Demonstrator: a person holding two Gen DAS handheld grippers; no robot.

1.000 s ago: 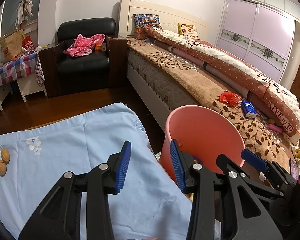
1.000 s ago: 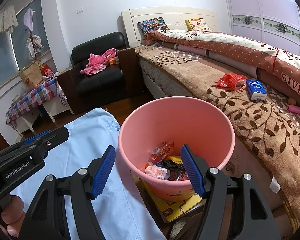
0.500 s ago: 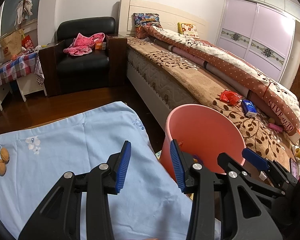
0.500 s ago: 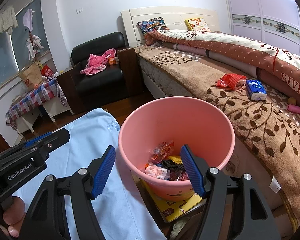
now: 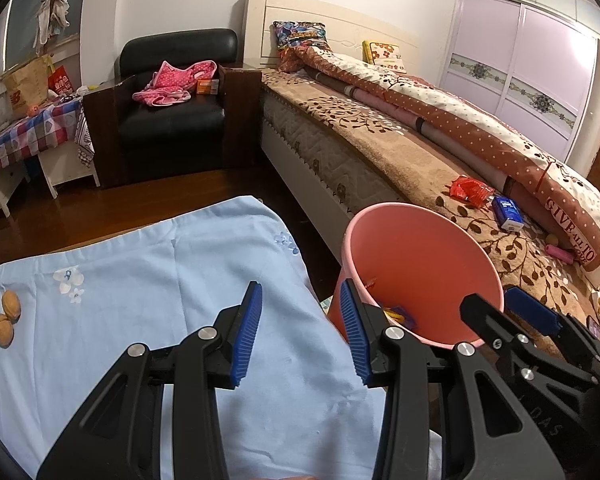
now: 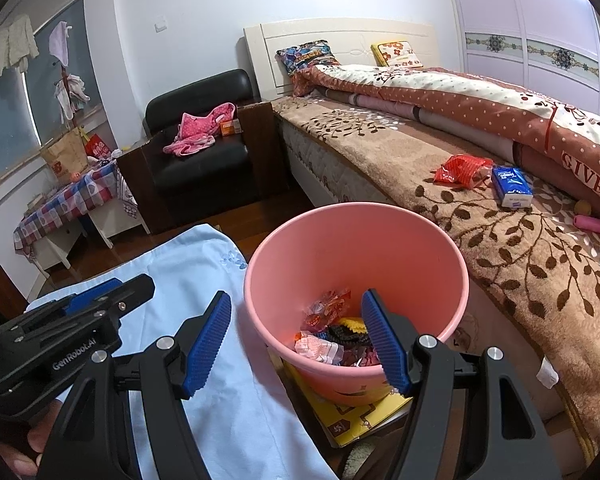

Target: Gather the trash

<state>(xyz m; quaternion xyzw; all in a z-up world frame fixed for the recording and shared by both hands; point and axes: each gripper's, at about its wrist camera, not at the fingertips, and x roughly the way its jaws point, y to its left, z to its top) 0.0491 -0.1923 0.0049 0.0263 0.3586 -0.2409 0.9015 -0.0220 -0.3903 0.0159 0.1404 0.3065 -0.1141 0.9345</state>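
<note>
A pink bucket stands on the floor between the blue-clothed table and the bed; it also shows in the left wrist view. Several crumpled wrappers lie in its bottom. My right gripper is open and empty, held above the bucket's near rim. My left gripper is open and empty over the table's right edge, beside the bucket. A red wrapper and a blue tissue pack lie on the bed. Two walnuts sit on the cloth at far left.
A yellow booklet lies under the bucket. A black armchair with pink clothes stands by the bed's head. A checked-cloth side table is at far left. A pink tube lies on the bed's blanket.
Both grippers have stayed open and empty. The left wrist view has drifted very slightly; nothing was picked up or dropped.
</note>
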